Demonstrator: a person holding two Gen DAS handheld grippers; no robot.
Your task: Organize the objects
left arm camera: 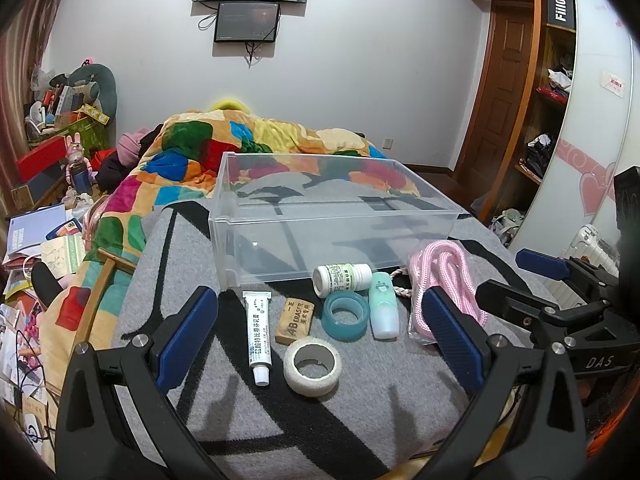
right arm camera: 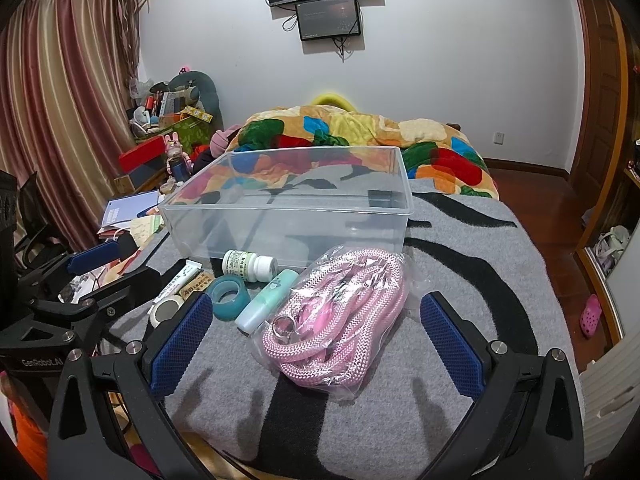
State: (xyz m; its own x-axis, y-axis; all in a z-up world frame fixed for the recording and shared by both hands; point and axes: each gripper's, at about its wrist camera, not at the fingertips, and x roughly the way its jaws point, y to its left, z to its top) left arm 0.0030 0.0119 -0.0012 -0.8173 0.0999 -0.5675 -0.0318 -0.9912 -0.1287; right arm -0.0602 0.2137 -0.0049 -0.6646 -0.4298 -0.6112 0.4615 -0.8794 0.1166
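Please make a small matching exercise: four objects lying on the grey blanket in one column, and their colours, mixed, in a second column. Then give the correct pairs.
Objects:
1. tape ring beside the pill bottle
2. bagged rope
3. eraser
4. storage box

Colours:
A. pink
B. transparent
C. teal
D. brown

Pairs: 1-C, 2-A, 3-D, 4-B

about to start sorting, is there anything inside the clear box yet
Nothing lies inside the clear box; through its walls only the grey blanket shows. The pill bottle and pink rope bag sit outside, in front.
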